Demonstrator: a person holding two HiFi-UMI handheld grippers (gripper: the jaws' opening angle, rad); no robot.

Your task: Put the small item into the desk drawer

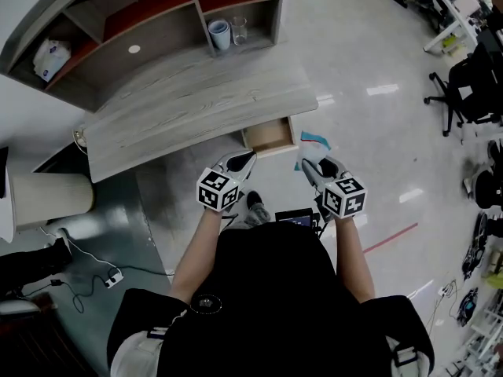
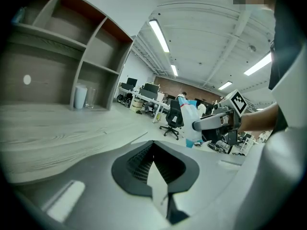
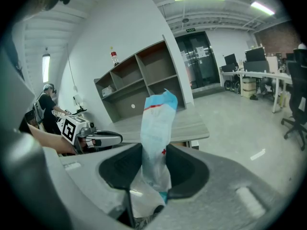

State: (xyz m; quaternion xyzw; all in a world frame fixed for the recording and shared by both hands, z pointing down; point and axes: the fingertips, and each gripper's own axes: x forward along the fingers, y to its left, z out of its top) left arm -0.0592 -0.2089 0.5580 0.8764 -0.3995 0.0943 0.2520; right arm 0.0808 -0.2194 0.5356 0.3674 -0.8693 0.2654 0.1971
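The desk drawer (image 1: 267, 134) stands pulled open under the front right corner of the grey wooden desk (image 1: 181, 108), and its inside looks bare. My right gripper (image 1: 308, 167) (image 3: 153, 176) is shut on a small light-blue and white packet (image 1: 314, 139) (image 3: 157, 128) with a red cross on it. The packet sticks up out of the jaws, just right of the drawer. My left gripper (image 1: 245, 161) (image 2: 156, 176) is shut and holds nothing, right in front of the drawer. It faces the desk edge. Both grippers hover side by side above the floor.
A shelf unit on the desk holds a blue-white cup (image 1: 220, 34) and a glass (image 1: 238, 30). At the left stands a pale round bin (image 1: 47, 199), with cables and a power strip (image 1: 110, 277) below it. Office chairs (image 1: 464, 93) are far right.
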